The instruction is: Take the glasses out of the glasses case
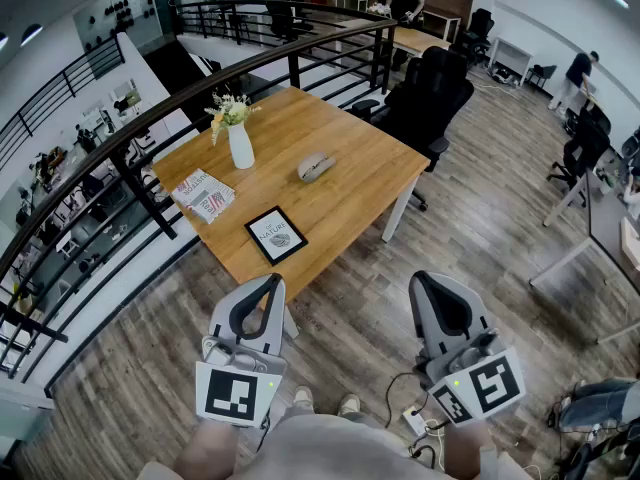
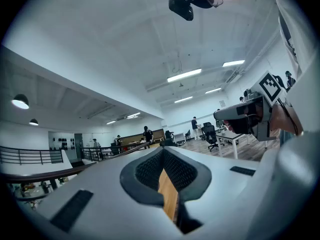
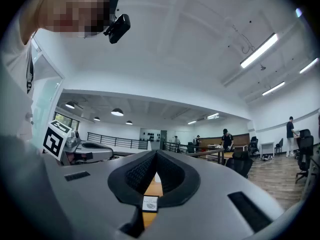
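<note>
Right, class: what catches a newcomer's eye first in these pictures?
A wooden table stands by a railing, with a grey glasses case at its middle and a white vase of flowers left of it. Below, the left gripper and right gripper are shut and empty, short of the table.

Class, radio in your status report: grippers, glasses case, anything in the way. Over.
Left gripper, right gripper shut, empty, short of the table. Glasses case closed, mid-table. Framed print lies on the near edge.

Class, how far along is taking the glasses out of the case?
Done: nothing; the case looks closed on the table. In hand: nothing; the left gripper and right gripper are shut, empty, short of the table. Left: reach, open, lift glasses out.
</note>
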### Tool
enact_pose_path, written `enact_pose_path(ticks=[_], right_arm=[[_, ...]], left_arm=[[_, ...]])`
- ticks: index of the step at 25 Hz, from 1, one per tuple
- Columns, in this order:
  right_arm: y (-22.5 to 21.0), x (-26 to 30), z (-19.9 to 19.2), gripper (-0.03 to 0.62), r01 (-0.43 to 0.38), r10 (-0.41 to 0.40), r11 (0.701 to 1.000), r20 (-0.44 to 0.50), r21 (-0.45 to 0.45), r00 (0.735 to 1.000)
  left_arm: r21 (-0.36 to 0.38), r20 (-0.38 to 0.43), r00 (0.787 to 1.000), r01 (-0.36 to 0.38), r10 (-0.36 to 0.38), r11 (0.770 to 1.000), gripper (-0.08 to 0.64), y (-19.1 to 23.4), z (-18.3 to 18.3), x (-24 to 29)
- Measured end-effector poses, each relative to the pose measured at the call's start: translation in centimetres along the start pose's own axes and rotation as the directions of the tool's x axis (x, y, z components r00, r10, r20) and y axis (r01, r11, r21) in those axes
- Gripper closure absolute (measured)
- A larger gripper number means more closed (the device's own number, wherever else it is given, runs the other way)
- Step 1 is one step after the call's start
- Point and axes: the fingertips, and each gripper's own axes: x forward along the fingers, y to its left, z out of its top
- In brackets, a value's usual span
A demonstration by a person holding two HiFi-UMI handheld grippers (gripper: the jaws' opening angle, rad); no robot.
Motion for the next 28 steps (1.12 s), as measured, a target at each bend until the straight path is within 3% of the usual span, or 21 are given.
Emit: enact_pose_path(ticks=[13, 17, 18, 20, 28], right_arm=[[-0.7, -1.7, 0.2, 0.566, -0.04, 0.04, 0.999, 0.018, 0.009, 0.999], [-2.0, -2.4, 0.5, 0.565, -0.021, 0.019, 0.999, 0.052, 0.036, 0.998], [-2.5, -2.7, 0.7, 0.545, -0.015, 0.013, 0.999, 0.061, 0.044, 0.998], [-3.4, -3.3, 0.8, 0.383, -0.012, 0.008, 0.999, 0.068, 0.05, 0.998], [-6.1, -5.3, -1.2, 0.365, -0.033, 0.031, 0.999, 0.037, 0.034, 0.999]], left_arm=[[-0.006, -0.005, 1.0, -0.01, 0.01, 1.0, 0.545, -2.0, 0.3, -0.2], [0.0, -0.007, 1.0, -0.01, 0.01, 1.0, 0.545, -3.1, 0.4, 0.2], [0.0, -0.009, 1.0, -0.01, 0.01, 1.0, 0.545, -3.4, 0.6, 0.4], [-0.001, -0.013, 1.0, -0.011, 0.011, 1.0, 0.545, -4.2, 0.8, 0.8], [-0.014, -0.019, 1.0, -0.019, 0.019, 1.0, 0.545, -7.4, 0.2, 2.5]])
